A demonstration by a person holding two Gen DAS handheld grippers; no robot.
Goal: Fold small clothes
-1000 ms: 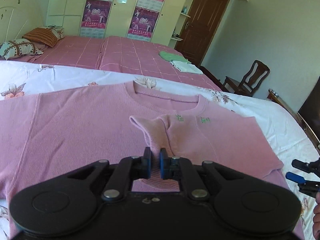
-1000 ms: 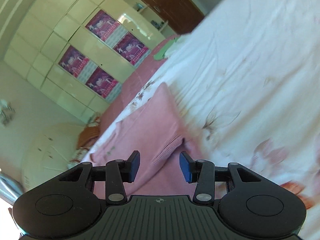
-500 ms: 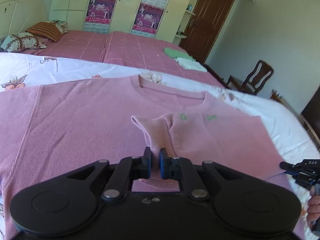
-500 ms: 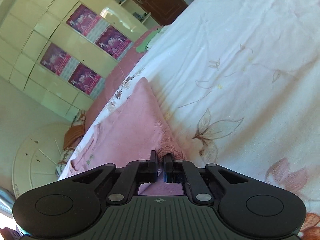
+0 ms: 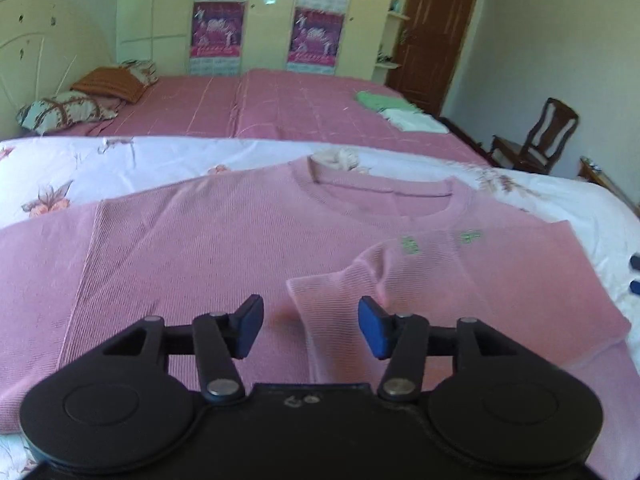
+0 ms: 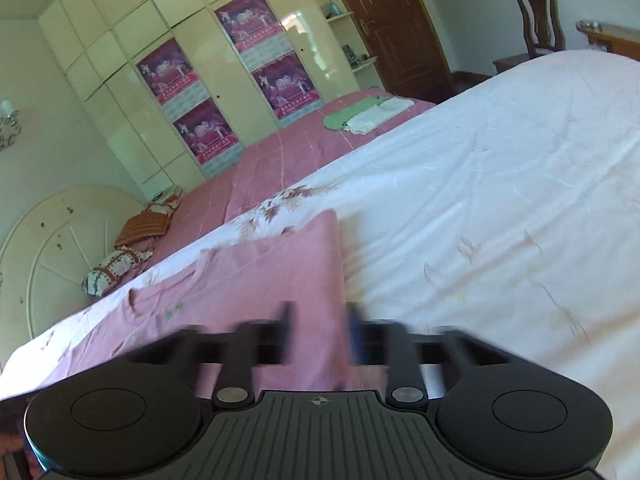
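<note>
A pink knit sweater (image 5: pixel 208 240) lies flat on the white flowered bedspread (image 5: pixel 120 160), neck away from me. Its right sleeve (image 5: pixel 360 276) is folded in over the chest, cuff toward me. My left gripper (image 5: pixel 310 326) is open, its blue pads either side of the sleeve cuff, holding nothing. In the right wrist view the sweater's (image 6: pixel 260 276) folded right edge runs between my right gripper's (image 6: pixel 320 332) fingers, which are blurred and stand apart, open. The right gripper's blue tips (image 5: pixel 635 274) show at the left view's right edge.
A second bed with a pink checked cover (image 5: pixel 280 108) lies behind, with pillows (image 5: pixel 68 110) at its head and folded green and white clothes (image 5: pixel 396 110). A wooden chair (image 5: pixel 536 140) and a brown door (image 5: pixel 436 28) are at the right. Wardrobes line the far wall.
My left gripper has opened and let go of the folded sleeve, which now lies on the chest. My right gripper, shut on the sweater's edge half a second ago, has opened and moved.
</note>
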